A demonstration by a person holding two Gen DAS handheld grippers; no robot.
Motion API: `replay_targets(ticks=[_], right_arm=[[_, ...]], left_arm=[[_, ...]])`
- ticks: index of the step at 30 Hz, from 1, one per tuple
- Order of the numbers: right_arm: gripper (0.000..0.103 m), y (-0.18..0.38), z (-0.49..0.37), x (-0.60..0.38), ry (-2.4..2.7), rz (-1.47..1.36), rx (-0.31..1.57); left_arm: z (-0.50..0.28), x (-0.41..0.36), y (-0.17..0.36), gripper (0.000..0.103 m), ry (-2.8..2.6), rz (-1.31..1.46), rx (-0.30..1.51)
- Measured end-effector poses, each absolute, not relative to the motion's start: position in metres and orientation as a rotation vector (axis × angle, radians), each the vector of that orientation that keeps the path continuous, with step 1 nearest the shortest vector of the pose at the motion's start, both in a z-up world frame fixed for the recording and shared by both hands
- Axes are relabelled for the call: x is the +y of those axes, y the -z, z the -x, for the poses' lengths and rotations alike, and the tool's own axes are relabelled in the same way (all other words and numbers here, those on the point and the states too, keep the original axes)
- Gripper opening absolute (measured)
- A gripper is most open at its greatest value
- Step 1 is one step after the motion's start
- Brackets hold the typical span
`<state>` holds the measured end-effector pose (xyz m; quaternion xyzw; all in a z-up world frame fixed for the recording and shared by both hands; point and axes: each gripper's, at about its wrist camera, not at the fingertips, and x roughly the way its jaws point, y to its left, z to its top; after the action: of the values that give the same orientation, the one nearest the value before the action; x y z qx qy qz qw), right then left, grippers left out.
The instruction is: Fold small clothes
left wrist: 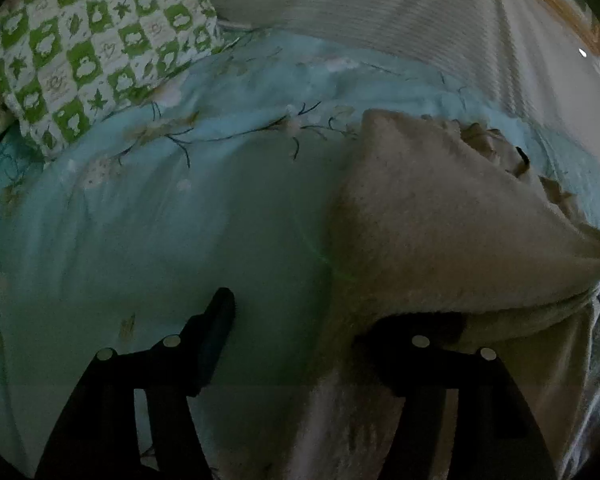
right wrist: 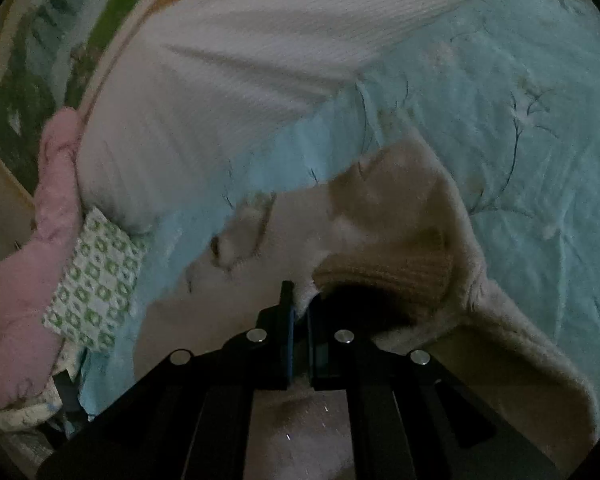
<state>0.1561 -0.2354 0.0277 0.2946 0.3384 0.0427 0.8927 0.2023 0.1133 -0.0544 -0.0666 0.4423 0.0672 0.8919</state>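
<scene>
A small beige fleece garment (left wrist: 440, 232) lies on a light blue floral bedsheet (left wrist: 160, 220). In the left wrist view my left gripper (left wrist: 324, 320) is open; its right finger is hidden under the garment's near edge, its left finger (left wrist: 216, 320) rests over bare sheet. In the right wrist view my right gripper (right wrist: 300, 312) is shut on the garment (right wrist: 400, 208) near its ribbed brown cuff (right wrist: 384, 276), lifting the fabric into a fold.
A green and white patterned pillow (left wrist: 96, 44) lies at the far left, also in the right wrist view (right wrist: 96, 284). A white ribbed blanket (left wrist: 380, 8) covers the far bed. A pink cloth (right wrist: 28, 280) lies at the left.
</scene>
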Motion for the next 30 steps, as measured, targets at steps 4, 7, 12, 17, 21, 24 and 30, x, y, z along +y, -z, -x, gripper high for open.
replay_targets(ticks=[4,7,12,17,21,24,30], right_arm=[[0.010,-0.003,-0.150,-0.247,-0.041,-0.644,0.872],[0.014,-0.013,-0.126,-0.251,-0.017,-0.641,0.880],[0.028,-0.067,-0.126,-0.217,-0.189,-0.562,0.829],[0.084,-0.091,-0.208,-0.106,-0.459,-0.412,0.928],[0.084,-0.074,-0.275,-0.053,-0.627,-0.384,1.060],[0.084,-0.052,-0.324,-0.029,-0.572,-0.268,1.177],[0.084,0.004,-0.361,0.010,-0.782,-0.363,1.463]], left_arm=[[-0.200,0.115,0.054,0.066,-0.137,0.145,0.919],[-0.196,0.118,0.054,0.066,-0.126,0.149,0.914],[-0.191,0.123,0.057,0.067,-0.121,0.198,0.887],[-0.188,0.123,0.058,0.068,-0.120,0.209,0.868],[-0.188,0.126,0.060,0.068,-0.107,0.239,0.862],[-0.185,0.127,0.060,0.069,-0.096,0.255,0.847],[-0.183,0.134,0.062,0.072,-0.059,0.316,0.826]])
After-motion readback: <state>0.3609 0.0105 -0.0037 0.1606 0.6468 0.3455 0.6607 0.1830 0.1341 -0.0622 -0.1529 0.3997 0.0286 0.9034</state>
